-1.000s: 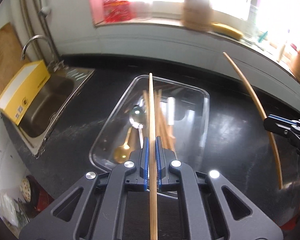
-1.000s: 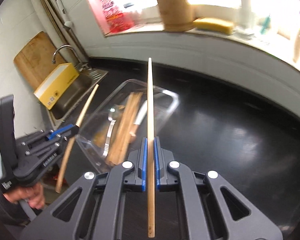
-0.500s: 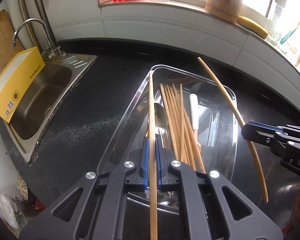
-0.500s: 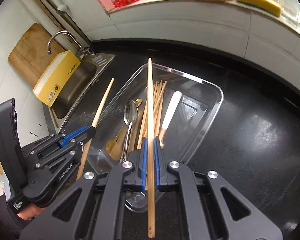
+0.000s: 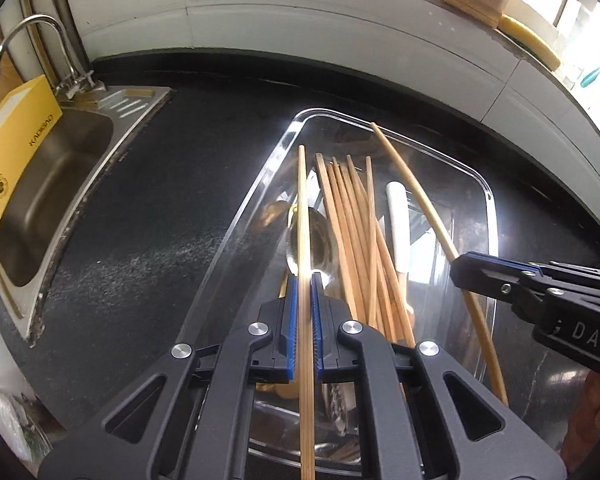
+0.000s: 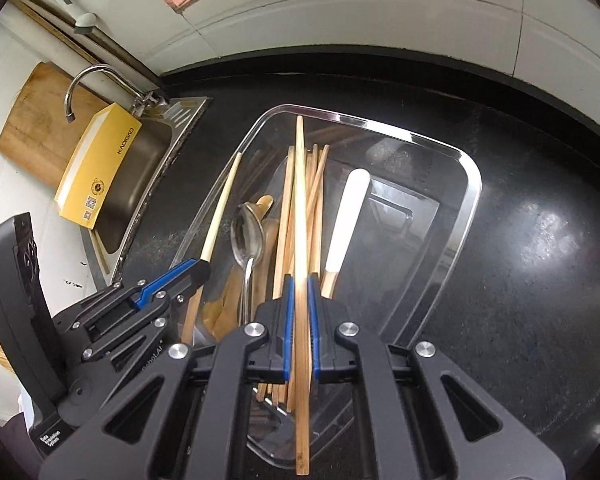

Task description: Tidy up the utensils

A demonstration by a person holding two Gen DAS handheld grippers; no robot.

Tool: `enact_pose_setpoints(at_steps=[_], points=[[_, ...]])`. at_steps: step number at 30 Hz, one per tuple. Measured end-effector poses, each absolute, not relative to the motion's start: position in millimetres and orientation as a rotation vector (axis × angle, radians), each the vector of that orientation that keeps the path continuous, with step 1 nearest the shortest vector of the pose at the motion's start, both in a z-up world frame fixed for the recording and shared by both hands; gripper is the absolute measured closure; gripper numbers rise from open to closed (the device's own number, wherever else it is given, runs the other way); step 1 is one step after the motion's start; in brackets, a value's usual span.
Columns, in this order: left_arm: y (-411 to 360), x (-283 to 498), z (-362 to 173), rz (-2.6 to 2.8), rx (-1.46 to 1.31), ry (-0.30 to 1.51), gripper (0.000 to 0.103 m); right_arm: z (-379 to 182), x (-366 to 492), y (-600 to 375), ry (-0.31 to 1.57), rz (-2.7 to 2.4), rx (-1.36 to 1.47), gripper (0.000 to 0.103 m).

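A clear plastic tray (image 5: 488, 216) sits on a black speckled countertop (image 5: 148, 208), with one long side running towards the sink. Inside it lies a loose bundle of bamboo chopsticks (image 5: 356, 232), fanned lengthwise down the middle. Along the tray's sink-side wall, beside the bundle, lies a metal spoon (image 6: 247, 236) with its bowl towards the far end, and what seems to be a wooden utensil sits under it. On the other side of the bundle lies a knife with a white handle (image 6: 348, 216); its blade is hard to make out.

The left gripper (image 5: 305, 312) hangs over the tray's sink side, pointing steeply down. Its blue-padded fingers are pressed tight on a single chopstick (image 5: 303, 208), which runs straight ahead between them, its far tip above the tray's far end.

The right gripper (image 6: 298, 312) hangs over the tray, also pointing steeply down. Its fingers pinch a second single chopstick (image 6: 300, 200) the same way, lined up over the bundle and reaching almost to the tray's far rim.

Past the countertop's left edge is a steel sink (image 6: 140, 168) with a curved tap (image 6: 96, 80). A yellow cardboard box (image 6: 96, 168) leans in the basin, and a wooden cutting board (image 6: 32, 128) stands against the wall behind it. A white tiled wall (image 5: 340, 28) borders the countertop's far edge.
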State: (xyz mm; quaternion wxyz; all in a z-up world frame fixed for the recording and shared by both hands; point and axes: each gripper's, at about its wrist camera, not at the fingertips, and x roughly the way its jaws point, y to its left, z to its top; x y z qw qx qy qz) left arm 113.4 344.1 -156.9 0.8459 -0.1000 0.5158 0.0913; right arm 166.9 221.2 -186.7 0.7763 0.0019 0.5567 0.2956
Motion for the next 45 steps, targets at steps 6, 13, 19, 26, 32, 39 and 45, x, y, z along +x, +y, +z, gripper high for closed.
enact_pose_setpoints(at_steps=[6,13,19,26,32,39,45], points=[[347,118,-165,0.188,-0.214,1.097,0.097,-191,178,224,1.21,0.646,0.012,0.096],[352,119,-172,0.19,-0.233,1.108,0.095,-197,188,226,1.242,0.649,0.02,0.095],[357,114,-157,0.195,-0.228,1.046,0.009,-178,195,212,1.164,0.63,0.032,0.022],[363,107,-144,0.191,-0.238,1.025,0.009,-160,202,195,1.139,0.632,0.058,0.022],[359,103,-133,0.191,-0.24,1.007,0.009,-155,194,198,1.13,0.641,0.056,0.022],[359,93,-113,0.207,-0.229,0.967,0.009,-135,174,185,1.082,0.643,0.064,0.022],[340,83,-93,0.196,-0.19,0.939,0.009,-121,148,147,1.04,0.606,0.093,0.022]])
